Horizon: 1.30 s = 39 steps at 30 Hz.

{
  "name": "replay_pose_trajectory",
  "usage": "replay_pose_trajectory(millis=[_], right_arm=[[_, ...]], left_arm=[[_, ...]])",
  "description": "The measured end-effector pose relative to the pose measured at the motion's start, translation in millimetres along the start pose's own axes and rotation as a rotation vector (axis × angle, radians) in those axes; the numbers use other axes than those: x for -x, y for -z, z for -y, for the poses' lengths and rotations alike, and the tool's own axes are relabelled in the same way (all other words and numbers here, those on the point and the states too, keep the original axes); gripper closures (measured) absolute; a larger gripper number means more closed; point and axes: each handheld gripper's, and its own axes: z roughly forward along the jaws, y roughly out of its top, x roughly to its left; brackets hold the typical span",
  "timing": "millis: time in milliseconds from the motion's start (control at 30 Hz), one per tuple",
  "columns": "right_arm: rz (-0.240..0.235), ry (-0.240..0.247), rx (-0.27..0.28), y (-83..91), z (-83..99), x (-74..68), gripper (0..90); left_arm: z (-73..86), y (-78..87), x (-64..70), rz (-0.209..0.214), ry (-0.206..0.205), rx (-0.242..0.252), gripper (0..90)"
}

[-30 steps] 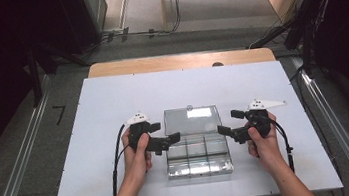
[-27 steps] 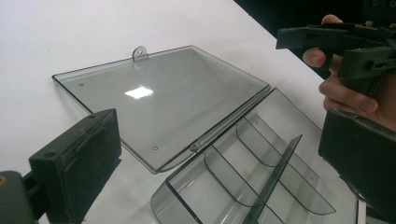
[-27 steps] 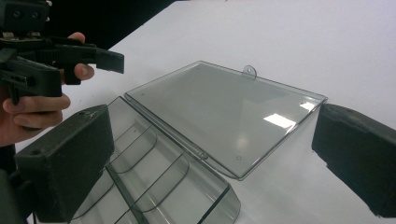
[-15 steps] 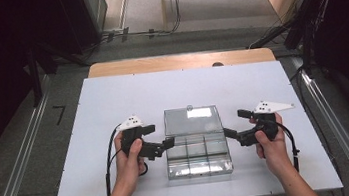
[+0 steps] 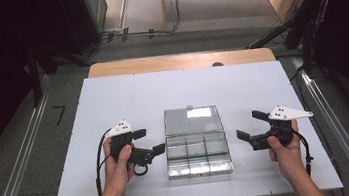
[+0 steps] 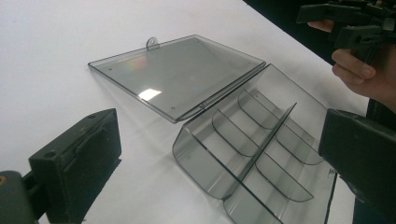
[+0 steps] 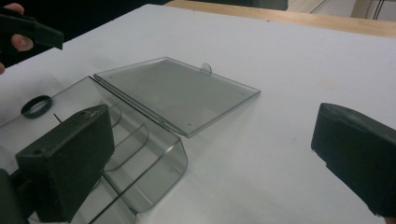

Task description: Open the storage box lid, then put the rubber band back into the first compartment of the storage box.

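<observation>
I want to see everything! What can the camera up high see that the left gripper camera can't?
Up high: the whole white table, its wooden far edge, the floor and the left hand. Left gripper view: the dividers and their curved tops, up close. Both: the clear box, open, its lid lying flat, and the open right gripper.

Left gripper (image 5: 148, 141) and right gripper (image 5: 246, 125) both agape, hand-held, facing inward.

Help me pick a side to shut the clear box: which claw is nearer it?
Left. The left claw sits just beside the clear box, jaws open; the right claw hangs farther off its other side.
</observation>
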Motion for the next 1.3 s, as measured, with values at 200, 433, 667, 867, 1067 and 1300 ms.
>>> replay_pose_trajectory(millis=[200, 433, 667, 867, 1067, 1300], right_arm=[[0.015, 0.018, 0.005, 12.6, 6.0, 2.7, 0.0], [0.02, 0.027, -0.002, 25.0, 13.5, 5.2, 0.0], [0.032, 0.045, -0.004, 35.1, 20.2, 5.0, 0.0], [0.024, 0.037, 0.013, 44.6, 25.6, 6.8, 0.0], [0.032, 0.038, 0.007, 53.8, 33.6, 8.9, 0.0], [0.047, 0.035, 0.008, 58.5, 37.9, 15.1, 0.0]], left_arm=[[3.2, 7.3, 0.4, -0.001, -0.015, -0.015, 0.0], [9.1, 13.0, -0.9, 0.006, -0.018, -0.036, 0.0], [14.3, 20.1, -3.8, -0.003, -0.038, -0.083, 0.0], [18.5, 29.0, -8.1, -0.014, -0.028, -0.082, 0.7], [20.3, 34.6, -12.1, -0.035, -0.034, -0.112, 3.0], [20.3, 43.4, -17.1, -0.064, -0.043, -0.123, 6.6]])
